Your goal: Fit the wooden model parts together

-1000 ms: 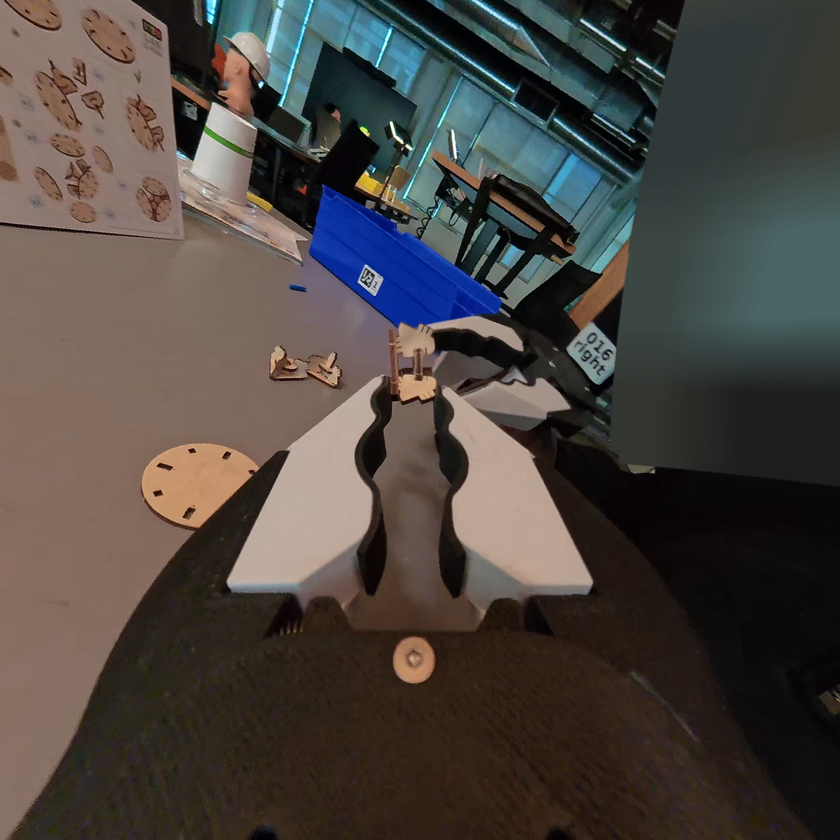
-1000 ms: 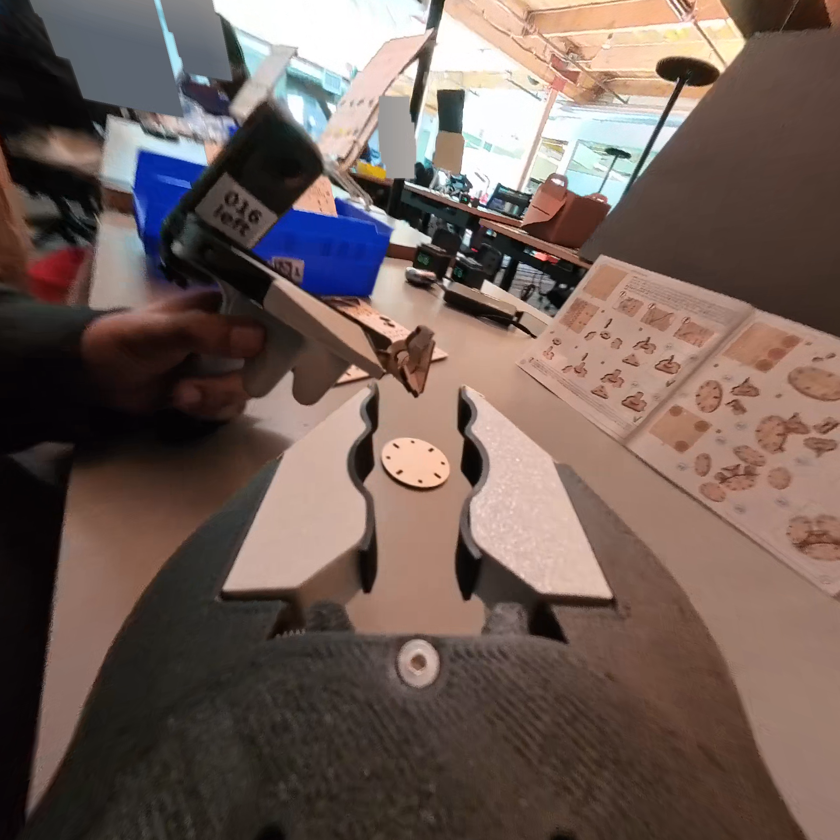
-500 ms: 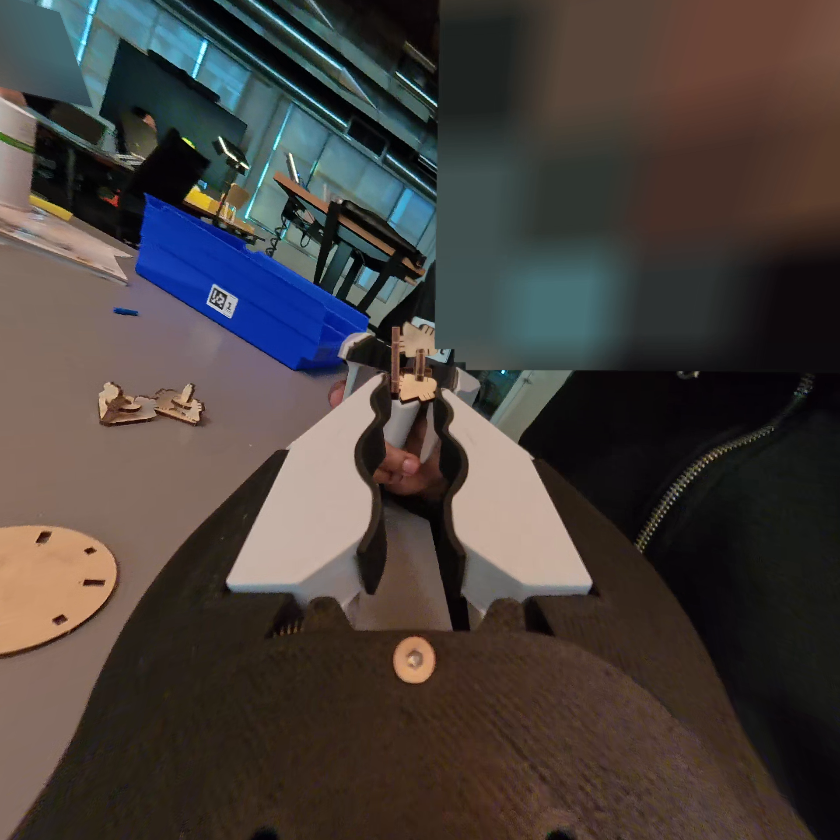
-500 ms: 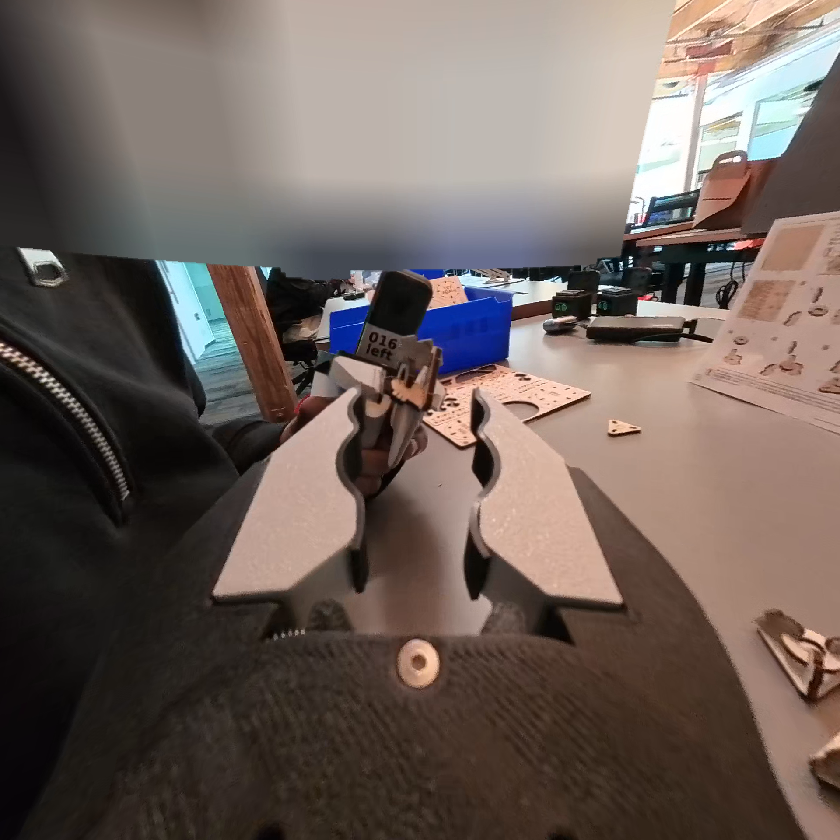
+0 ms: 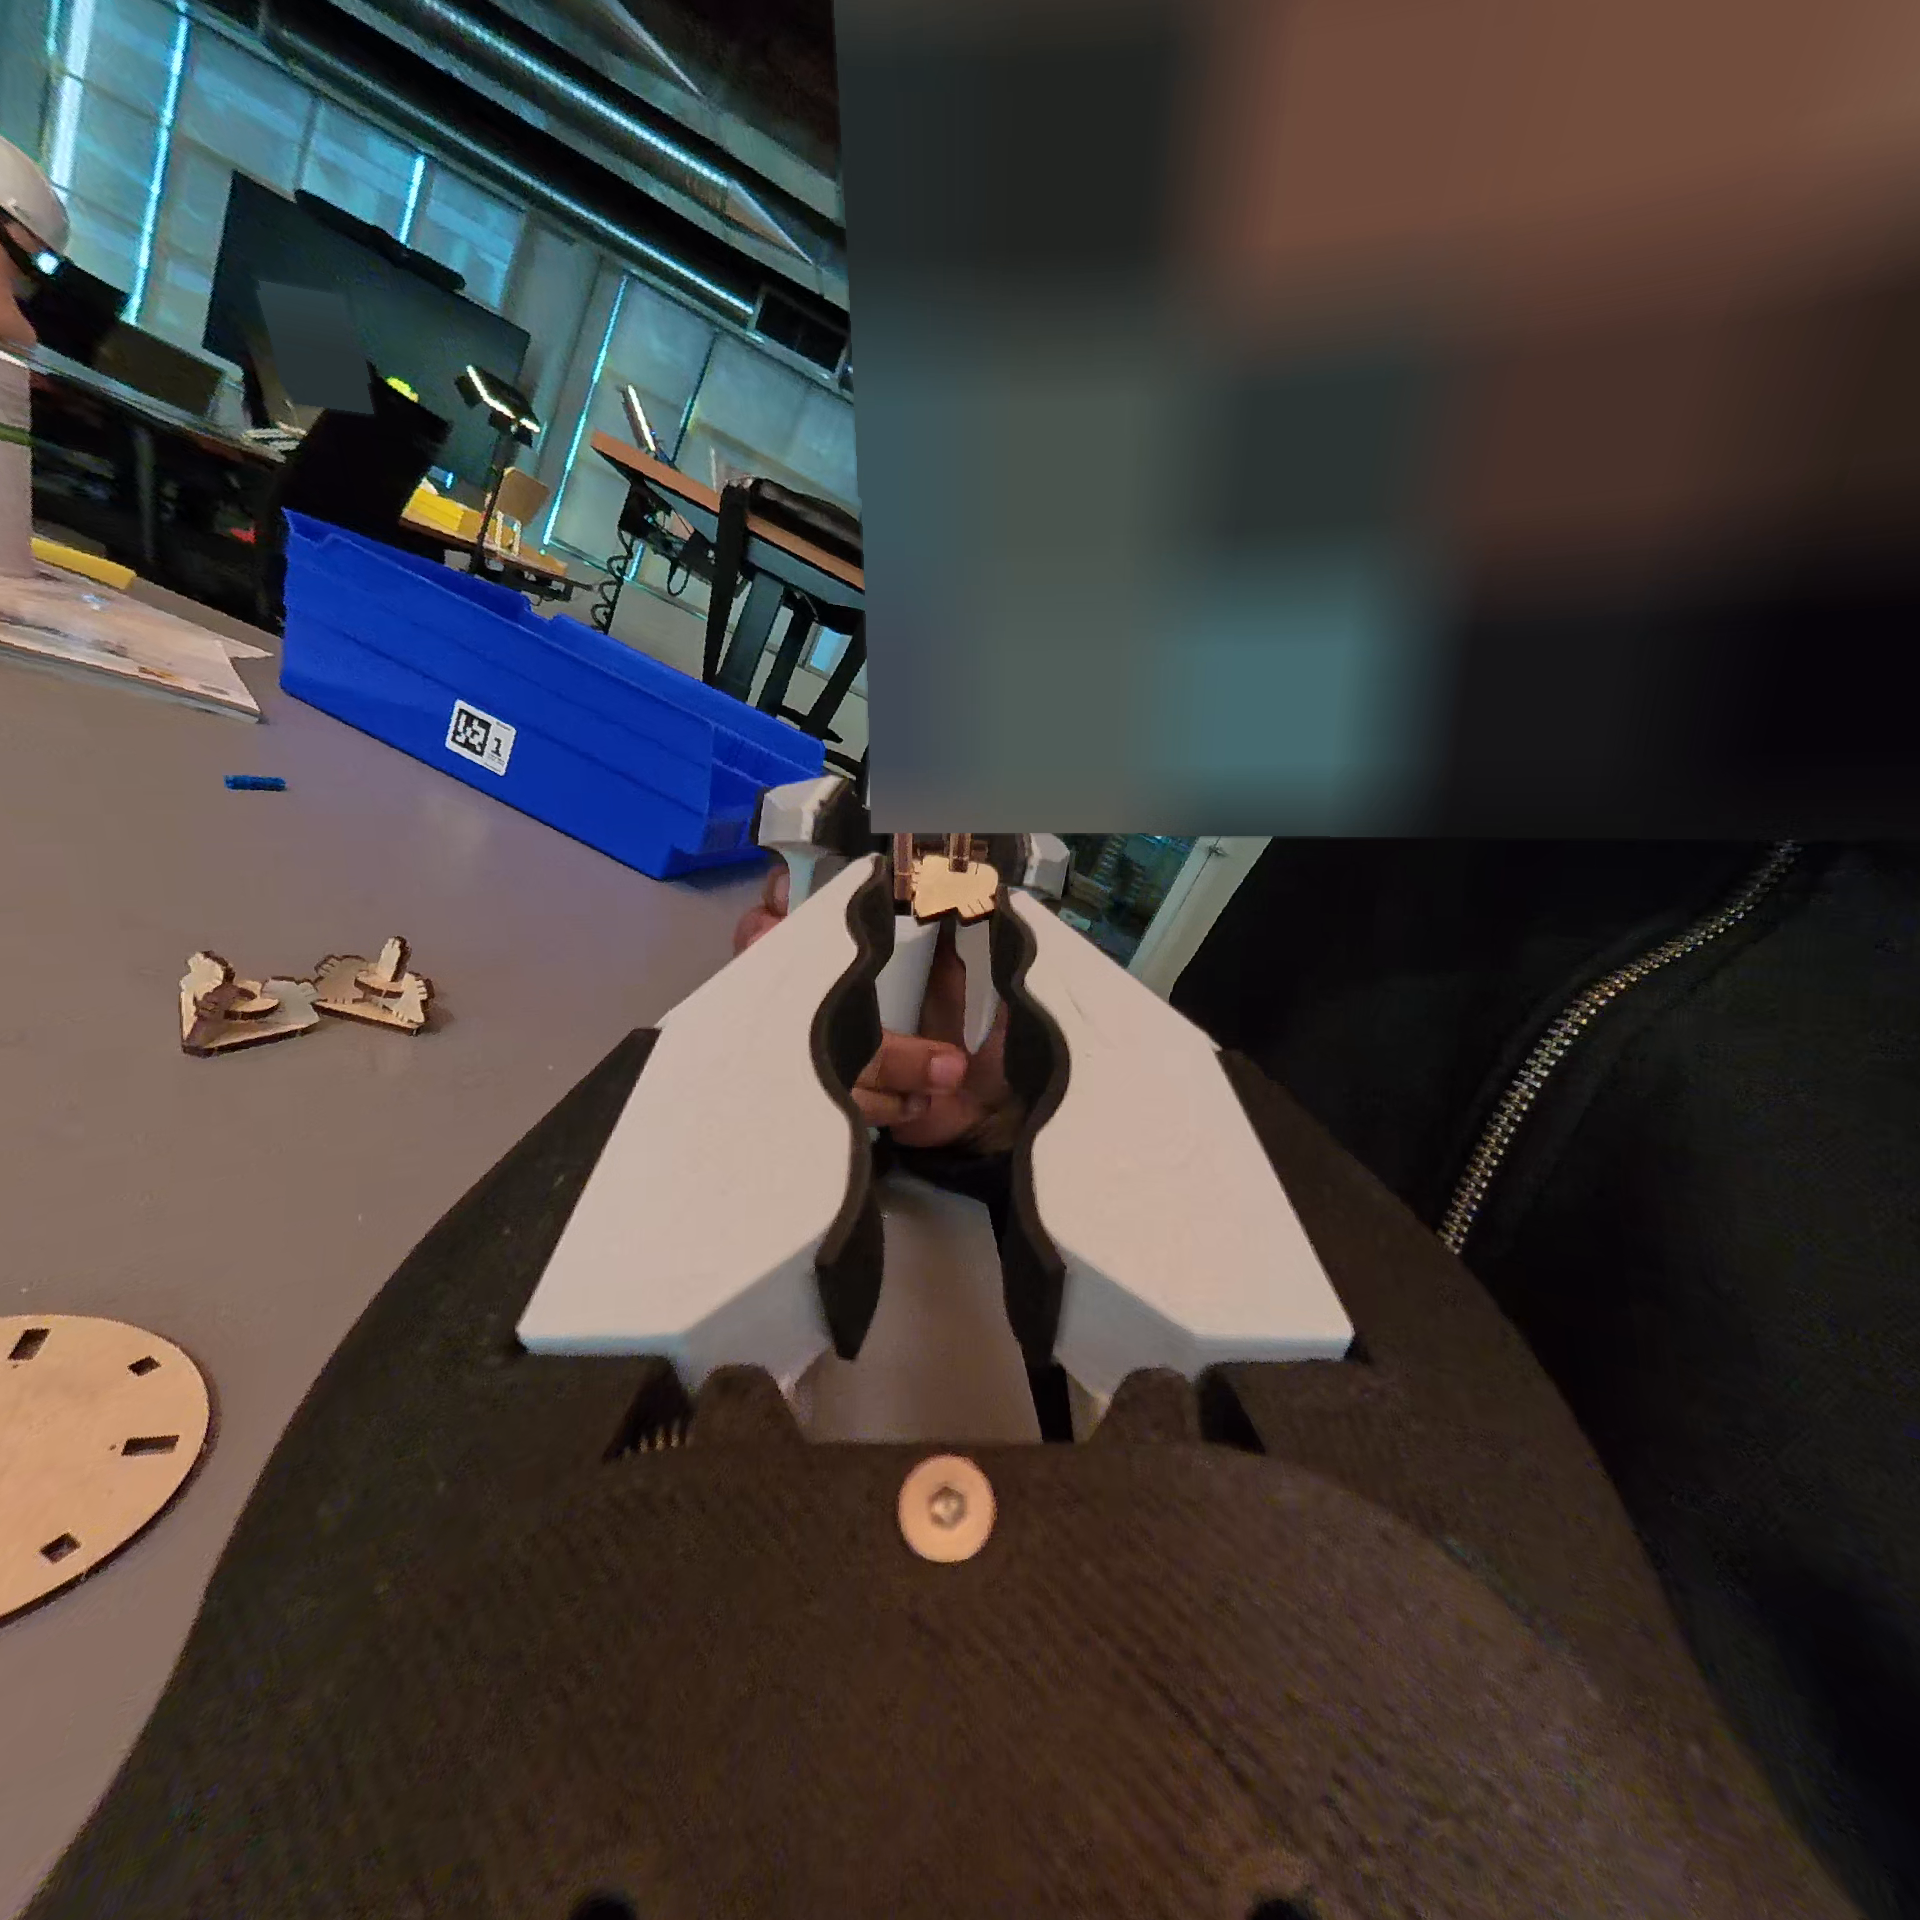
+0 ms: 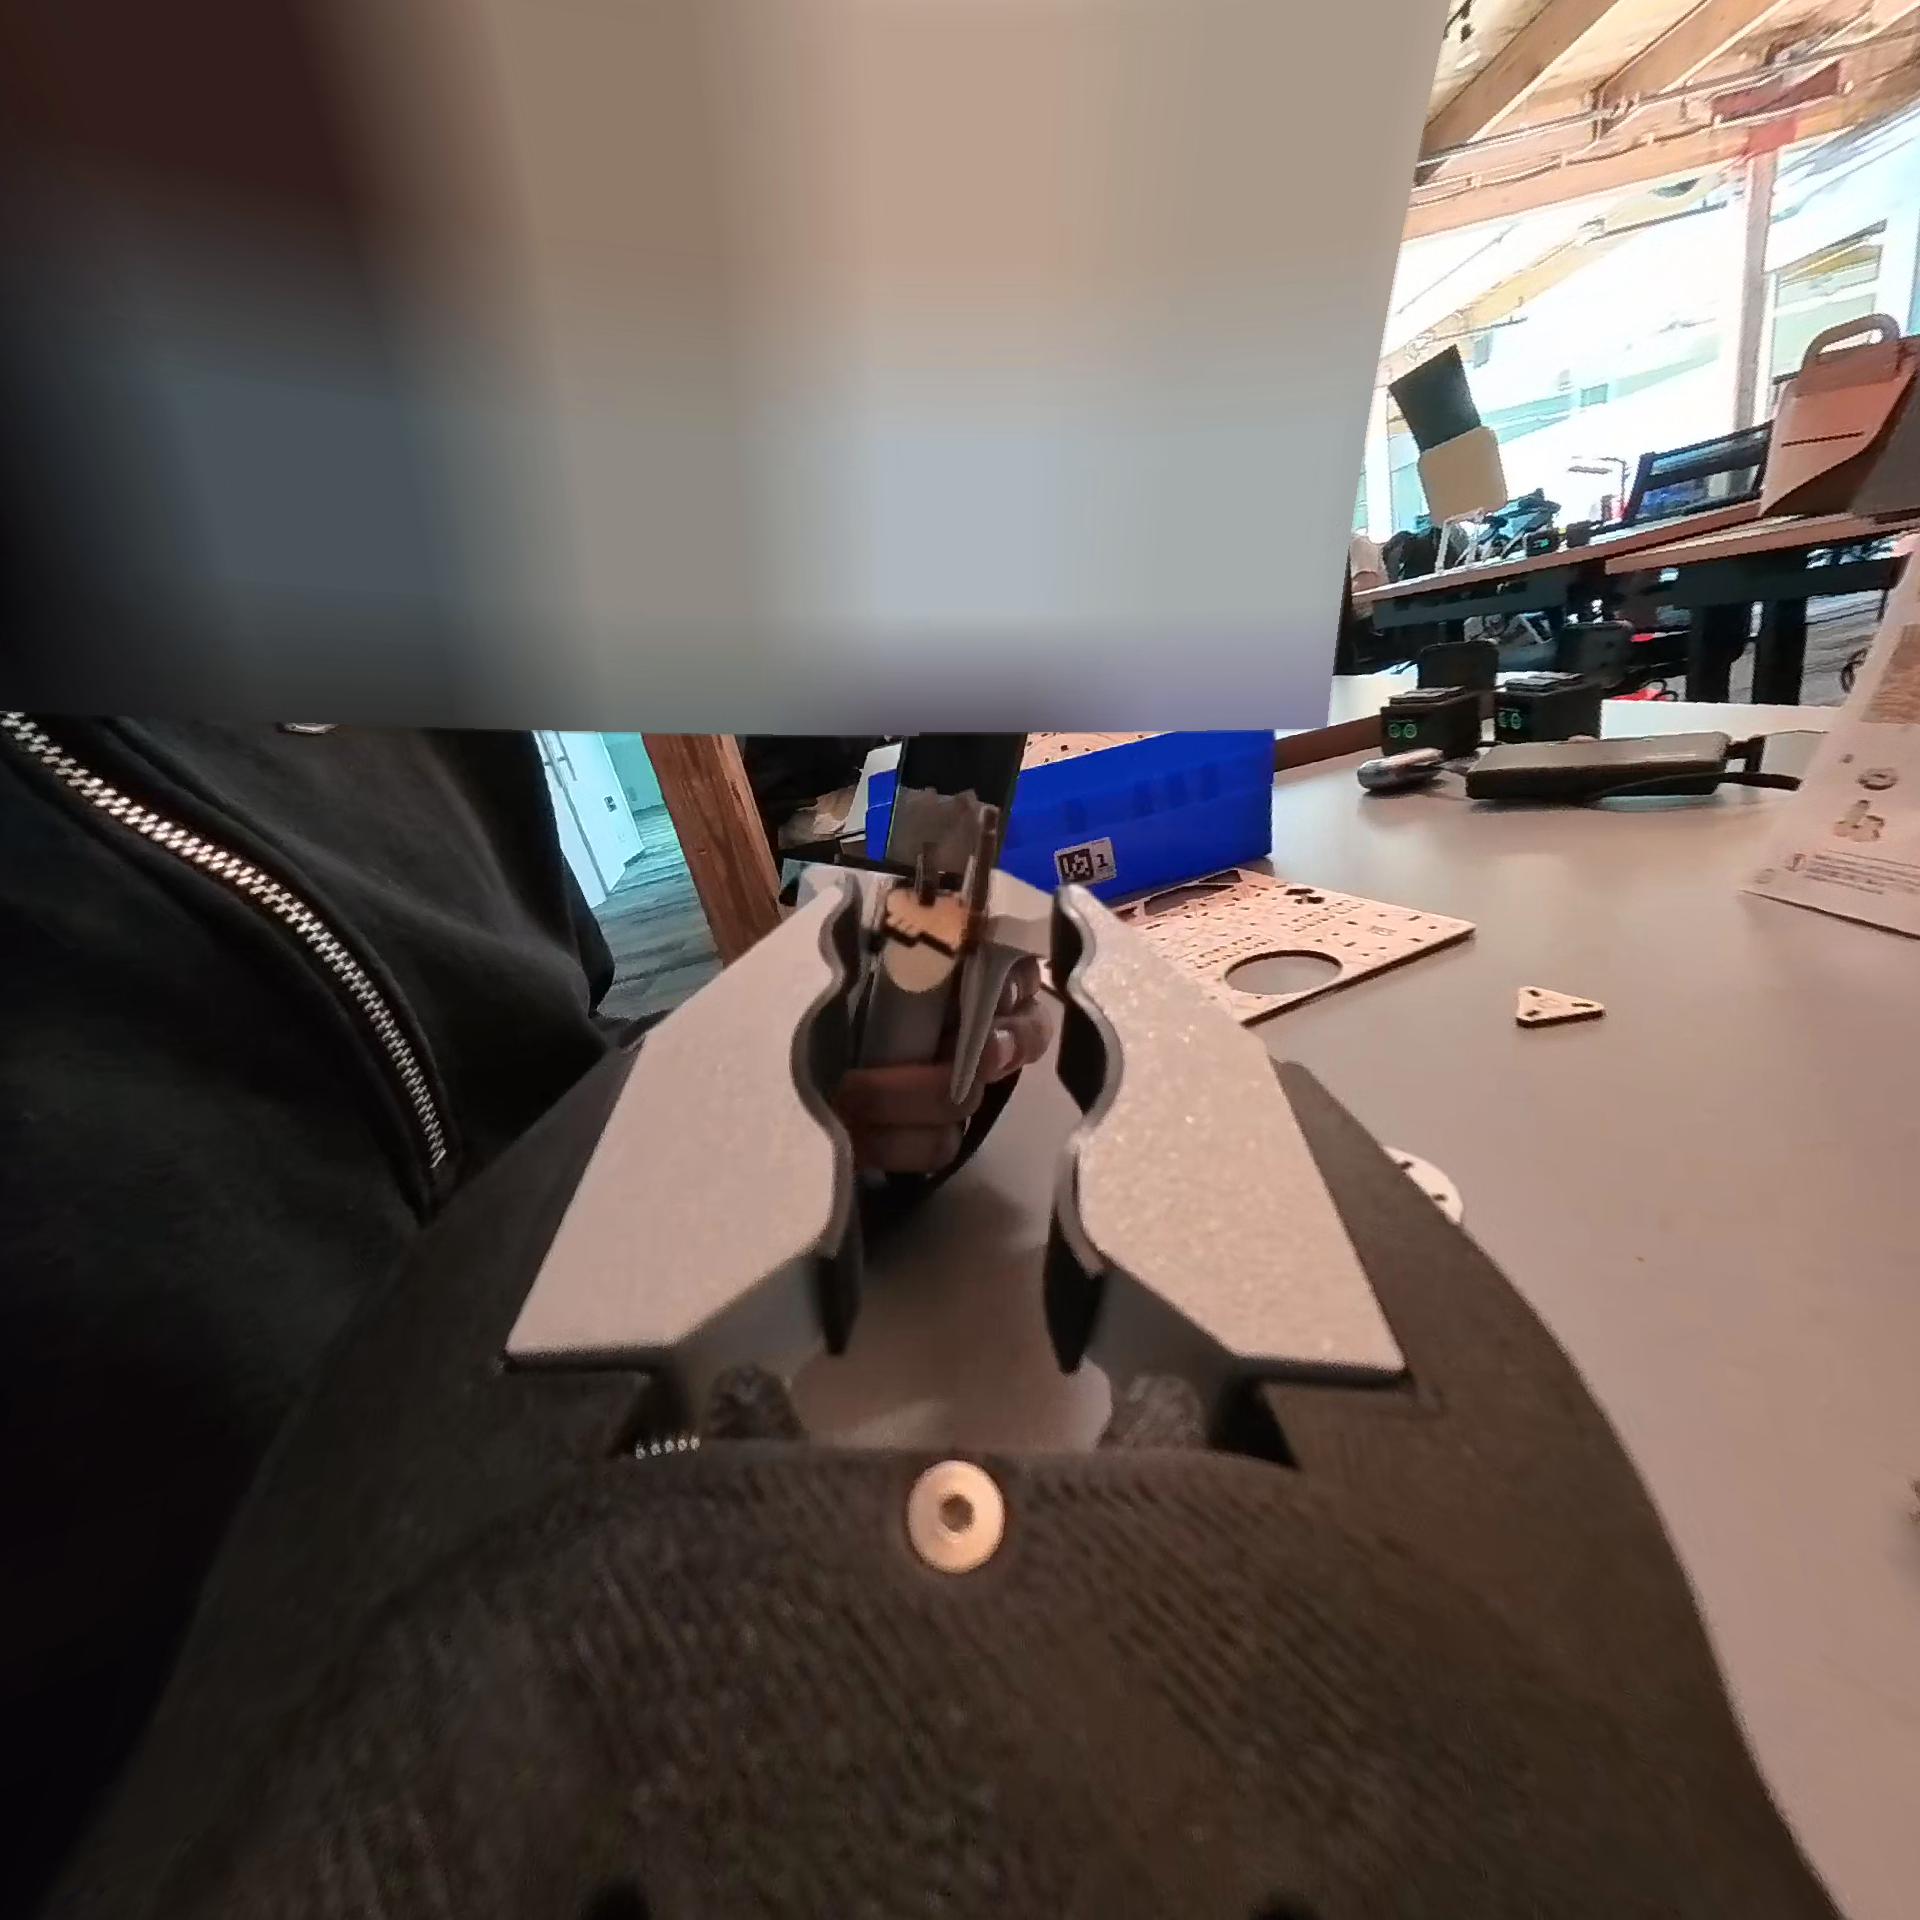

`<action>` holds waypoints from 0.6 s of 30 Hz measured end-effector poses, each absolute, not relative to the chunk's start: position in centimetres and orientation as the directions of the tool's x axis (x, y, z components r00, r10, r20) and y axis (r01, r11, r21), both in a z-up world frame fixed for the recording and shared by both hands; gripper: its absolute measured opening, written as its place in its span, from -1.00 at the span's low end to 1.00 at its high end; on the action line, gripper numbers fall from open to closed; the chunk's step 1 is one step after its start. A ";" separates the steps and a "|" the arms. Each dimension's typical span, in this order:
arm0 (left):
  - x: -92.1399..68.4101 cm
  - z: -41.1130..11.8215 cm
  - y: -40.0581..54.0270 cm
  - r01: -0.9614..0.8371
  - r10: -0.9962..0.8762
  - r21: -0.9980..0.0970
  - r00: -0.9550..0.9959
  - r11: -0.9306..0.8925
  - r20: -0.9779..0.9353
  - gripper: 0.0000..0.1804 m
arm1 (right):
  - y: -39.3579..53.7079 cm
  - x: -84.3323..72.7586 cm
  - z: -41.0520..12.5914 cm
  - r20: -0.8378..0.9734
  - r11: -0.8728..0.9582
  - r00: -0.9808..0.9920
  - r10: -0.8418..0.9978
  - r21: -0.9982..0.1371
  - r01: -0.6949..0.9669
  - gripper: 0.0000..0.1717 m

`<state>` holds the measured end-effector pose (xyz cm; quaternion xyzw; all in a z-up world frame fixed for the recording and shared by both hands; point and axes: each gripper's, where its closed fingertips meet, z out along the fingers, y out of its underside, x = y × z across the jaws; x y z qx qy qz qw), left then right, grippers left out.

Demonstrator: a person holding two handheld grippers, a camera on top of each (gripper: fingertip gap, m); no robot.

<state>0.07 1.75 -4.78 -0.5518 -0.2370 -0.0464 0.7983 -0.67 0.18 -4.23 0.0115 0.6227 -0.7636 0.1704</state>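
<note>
Your left gripper (image 5: 945, 883) grips a small wooden assembly (image 5: 951, 891) between narrowed pads, lifted off the desk (image 5: 312, 1143) near its edge, presumably for fitting. Your right gripper (image 6: 956, 914) stands open around it, right pad apart.

Two handheld grippers face tip to tip above a grey table (image 5: 312, 1143), crowding each other; a dark jacket (image 5: 1558, 1143) blocks one side, while open tabletop lies between wooden pieces (image 5: 301, 997) and blue bin (image 5: 540, 686)
</note>
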 end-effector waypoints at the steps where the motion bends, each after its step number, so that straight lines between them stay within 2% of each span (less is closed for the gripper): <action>1: 0.1 -4.8 1.8 0.336 0.187 -0.859 0.884 0.385 0.429 -0.82 | 0.1 -0.6 -4.3 -0.228 -0.164 -0.942 -0.248 -0.948 0.273 -0.60; 6: 0.2 -5.0 2.0 0.318 0.209 -0.874 0.888 0.367 0.410 -0.82 | 0.3 -0.2 -4.1 -0.209 -0.167 -0.941 -0.267 -0.951 0.258 -0.80; 18: 0.3 -5.3 2.3 0.331 0.202 -0.881 0.888 0.338 0.412 -0.82 | 0.6 0.0 -4.5 -0.210 -0.126 -0.939 -0.274 -0.960 0.252 -0.82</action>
